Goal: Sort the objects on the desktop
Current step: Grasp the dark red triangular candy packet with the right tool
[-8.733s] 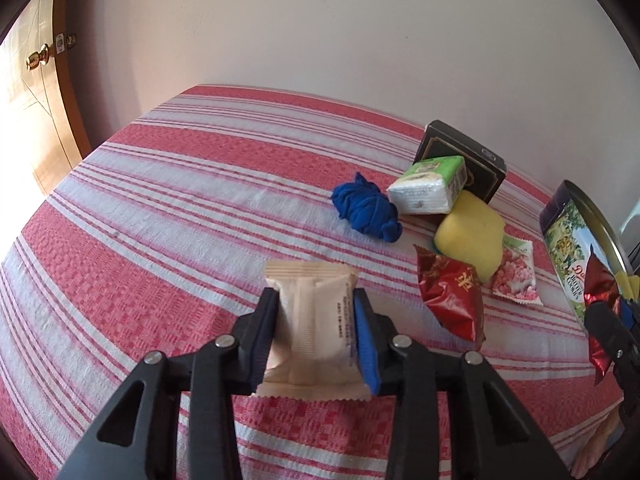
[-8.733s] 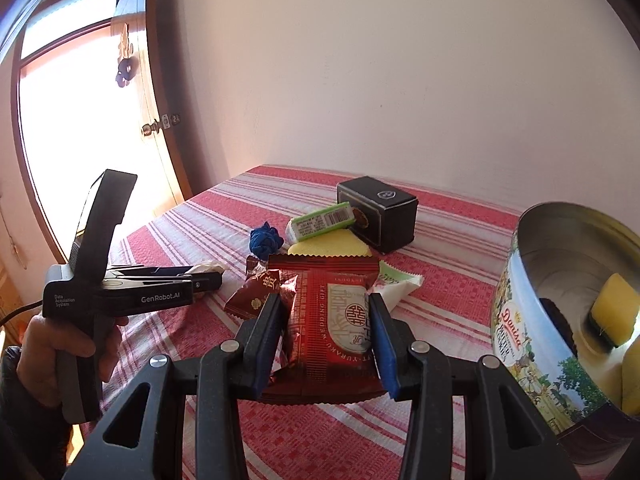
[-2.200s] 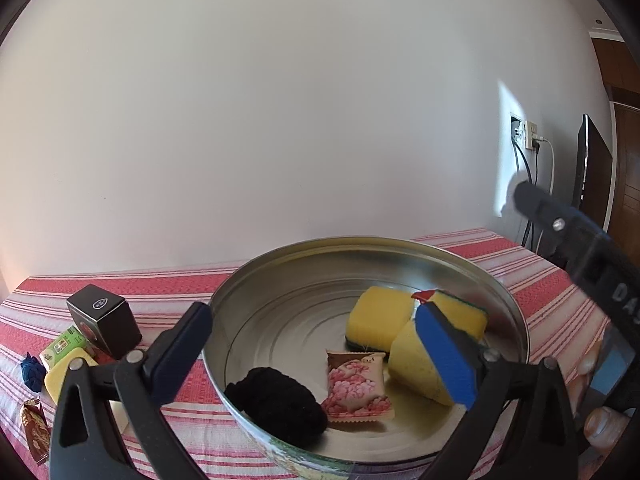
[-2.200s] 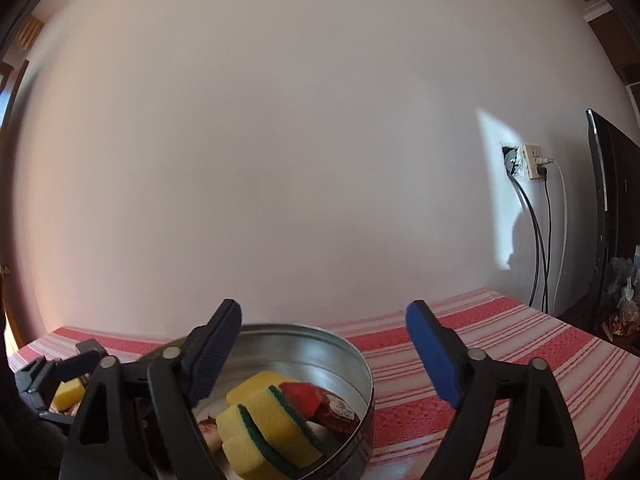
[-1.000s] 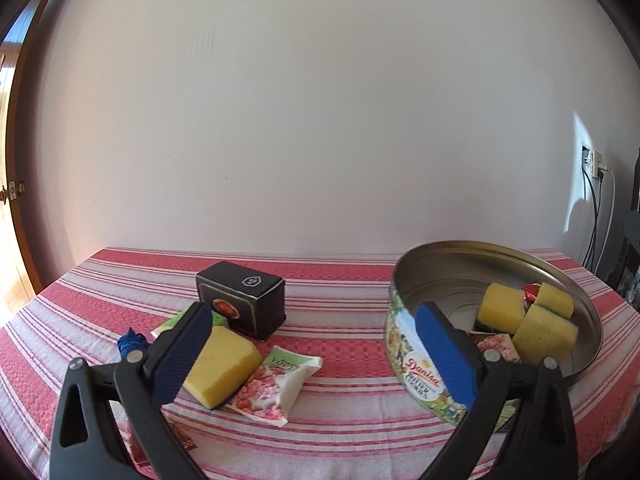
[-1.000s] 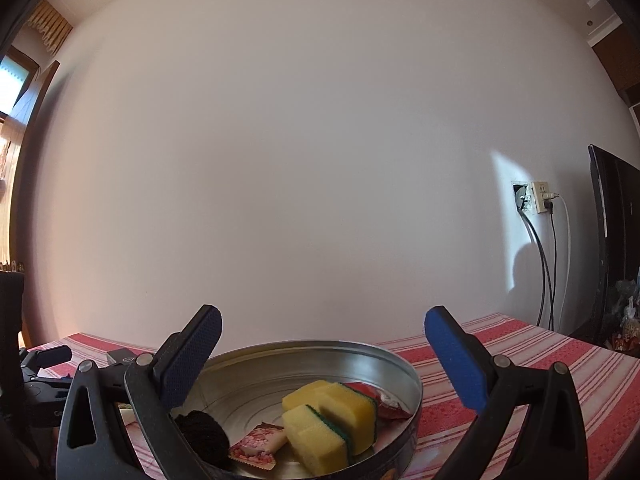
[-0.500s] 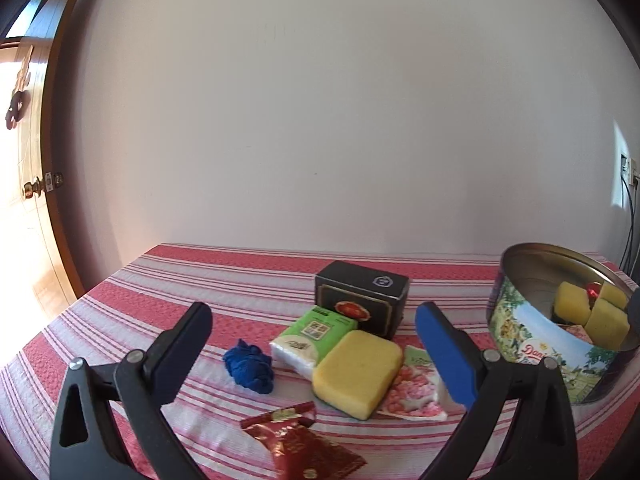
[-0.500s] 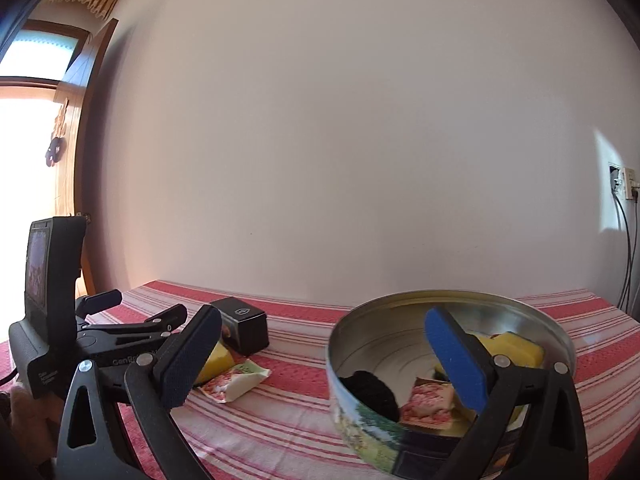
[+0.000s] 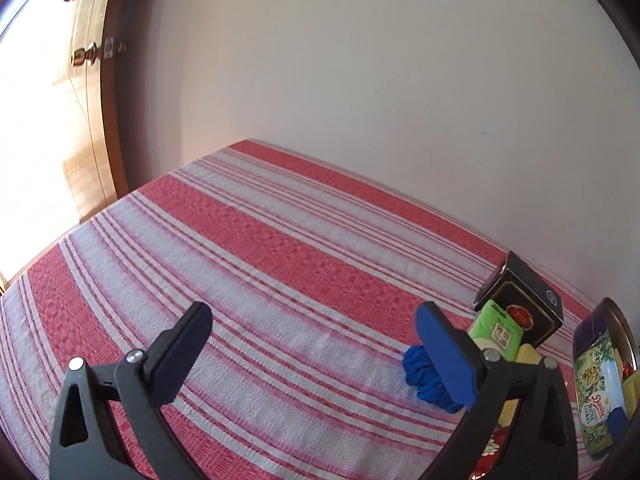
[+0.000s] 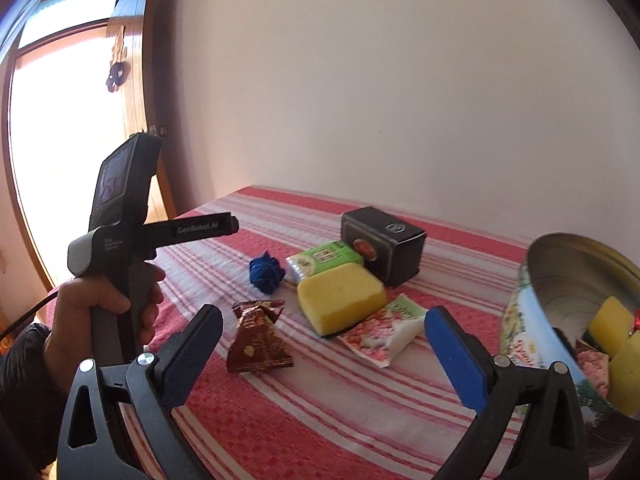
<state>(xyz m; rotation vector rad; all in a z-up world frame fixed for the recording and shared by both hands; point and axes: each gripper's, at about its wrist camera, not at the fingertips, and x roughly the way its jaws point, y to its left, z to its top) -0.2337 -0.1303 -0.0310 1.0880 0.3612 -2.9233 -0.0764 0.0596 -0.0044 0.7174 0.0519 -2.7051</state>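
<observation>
My left gripper [image 9: 312,350] is open and empty above the red striped tablecloth [image 9: 248,248]; its body shows in the right wrist view [image 10: 120,236], held in a hand. My right gripper [image 10: 320,350] is open and empty above the loose items: a brown-red snack packet [image 10: 260,340], a blue cloth ball [image 10: 266,272], a yellow sponge [image 10: 340,298], a pink-and-white sachet [image 10: 384,330], a green tissue pack [image 10: 324,258] and a black box [image 10: 384,240]. The cookie tin [image 10: 540,280] at right holds sponges and sachets.
A wooden door with a brass knob [image 9: 84,58] and a bright window [image 10: 60,120] lie to the left. A plain wall backs the table. In the left wrist view the blue cloth ball [image 9: 420,372], the black box [image 9: 524,304] and the tin [image 9: 596,376] sit at right.
Both grippers swung left, away from the tin. The left gripper now faces the tablecloth's left part; the right gripper faces the loose items. Both remain open and empty.
</observation>
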